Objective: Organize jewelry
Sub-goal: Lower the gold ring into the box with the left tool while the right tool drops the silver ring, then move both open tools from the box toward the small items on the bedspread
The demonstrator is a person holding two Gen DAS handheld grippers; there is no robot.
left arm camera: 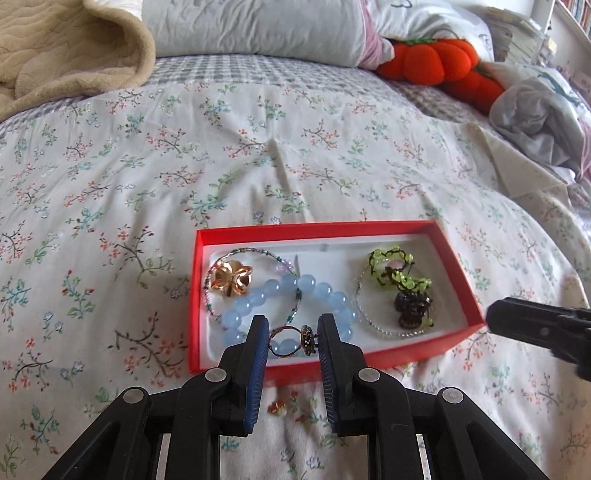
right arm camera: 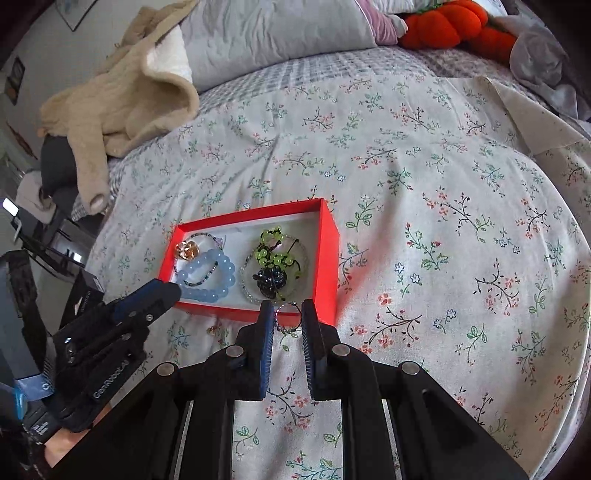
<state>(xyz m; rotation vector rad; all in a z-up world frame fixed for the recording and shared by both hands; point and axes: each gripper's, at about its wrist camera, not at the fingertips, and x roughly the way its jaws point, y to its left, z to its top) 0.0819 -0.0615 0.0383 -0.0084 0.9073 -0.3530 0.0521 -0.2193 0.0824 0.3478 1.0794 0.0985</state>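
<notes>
A red jewelry box (left arm camera: 466, 280) lies on the floral bedspread; it also shows in the right wrist view (right arm camera: 328, 251). Inside are a blue bead bracelet (left arm camera: 325, 291), a gold flower piece (left arm camera: 231, 277), green beaded pieces (left arm camera: 399, 273) and a dark beaded piece (left arm camera: 410, 310). My left gripper (left arm camera: 293, 341) is shut on a dark ring with a beaded top (left arm camera: 295, 341) over the box's near edge. My right gripper (right arm camera: 288, 317) is shut on a thin silver ring with a small chain (right arm camera: 286, 316) just outside the box's near right corner.
A small orange and white piece (left arm camera: 277, 408) lies on the bedspread in front of the box. A beige blanket (left arm camera: 66, 48), pillows (left arm camera: 258, 29) and an orange plush pumpkin (left arm camera: 436, 62) lie at the far side of the bed. Grey cloth (left arm camera: 535, 122) lies at the right.
</notes>
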